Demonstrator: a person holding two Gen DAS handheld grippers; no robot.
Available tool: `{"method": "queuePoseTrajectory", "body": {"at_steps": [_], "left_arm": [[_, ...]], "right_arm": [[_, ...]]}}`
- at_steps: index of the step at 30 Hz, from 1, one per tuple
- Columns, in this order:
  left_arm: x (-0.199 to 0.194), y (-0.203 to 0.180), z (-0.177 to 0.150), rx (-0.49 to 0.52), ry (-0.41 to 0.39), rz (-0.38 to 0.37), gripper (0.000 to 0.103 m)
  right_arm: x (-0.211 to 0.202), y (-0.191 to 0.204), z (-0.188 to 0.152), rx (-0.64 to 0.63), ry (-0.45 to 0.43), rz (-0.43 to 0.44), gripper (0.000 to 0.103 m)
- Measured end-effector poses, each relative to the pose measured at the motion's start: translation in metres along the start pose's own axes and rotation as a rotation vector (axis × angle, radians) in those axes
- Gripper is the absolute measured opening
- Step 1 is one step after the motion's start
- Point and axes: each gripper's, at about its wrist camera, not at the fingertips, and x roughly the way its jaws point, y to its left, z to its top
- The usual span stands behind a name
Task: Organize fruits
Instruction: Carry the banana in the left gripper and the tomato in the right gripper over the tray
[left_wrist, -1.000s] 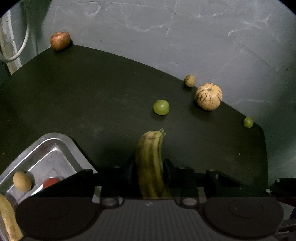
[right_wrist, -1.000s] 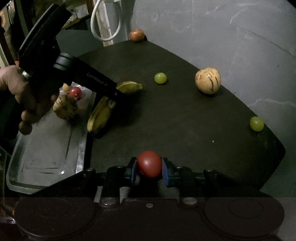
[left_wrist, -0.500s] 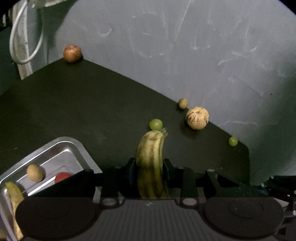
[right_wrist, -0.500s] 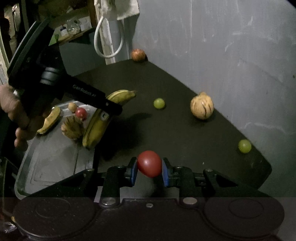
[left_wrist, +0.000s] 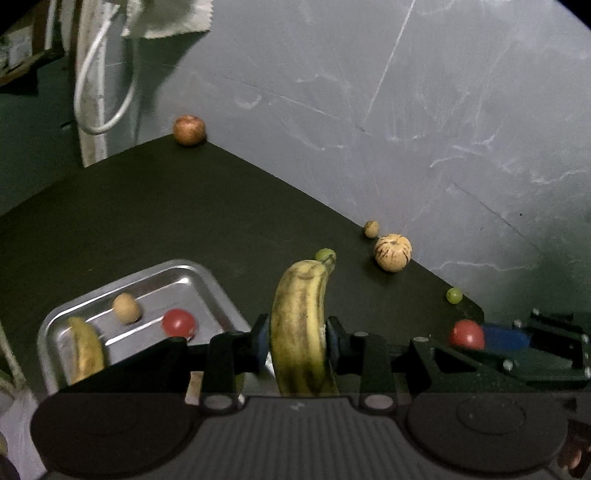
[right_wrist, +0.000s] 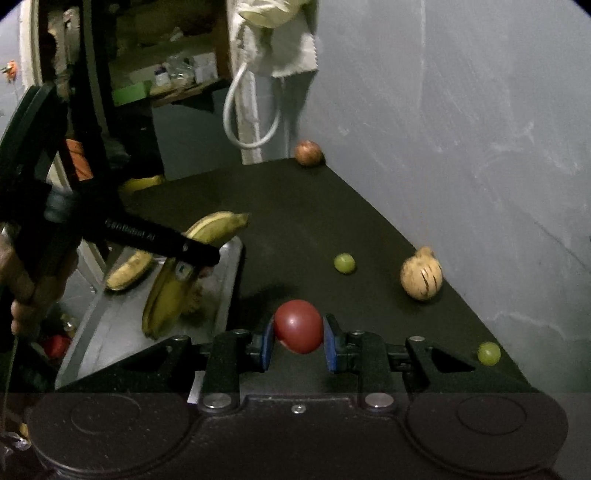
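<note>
Dark tabletop (left_wrist: 184, 206) against a grey wall: my left gripper (left_wrist: 297, 341) clamps a banana (left_wrist: 301, 325) lengthwise along its fingers, with the steel tray (left_wrist: 207, 275) lying just left and below. My right gripper (right_wrist: 298, 341), pinching a red fruit (right_wrist: 297, 325), sits farther right of that tray, so I judge the left hand nearer.

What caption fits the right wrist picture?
Right tool holding a round red tomato above the black table, beside the shiny metal tray.

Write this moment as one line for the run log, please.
left gripper: shut on banana | right gripper: shut on tomato | both above table | tray: partly filled
</note>
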Motion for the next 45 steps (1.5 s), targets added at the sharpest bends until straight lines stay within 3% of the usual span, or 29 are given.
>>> {"method": "queuePoseTrajectory", "body": {"at_steps": [11,19,45], "left_arm": [[-0.059,0.029,-0.038,-0.121,-0.063,0.094,0.034],[-0.078,0.058,-0.055,-0.178,-0.067,0.157,0.034],[0.019,0.107,-0.018,0.005,0.104,0.120,0.034]], "right_arm": [[-0.008,0.039,0.023,-0.104,-0.053,0.102,0.029],[-0.001,0.065,0.030,-0.165,-0.048,0.181,0.029],[0.080,0.100,0.018,-0.132,0.135,0.198,0.029]]}}
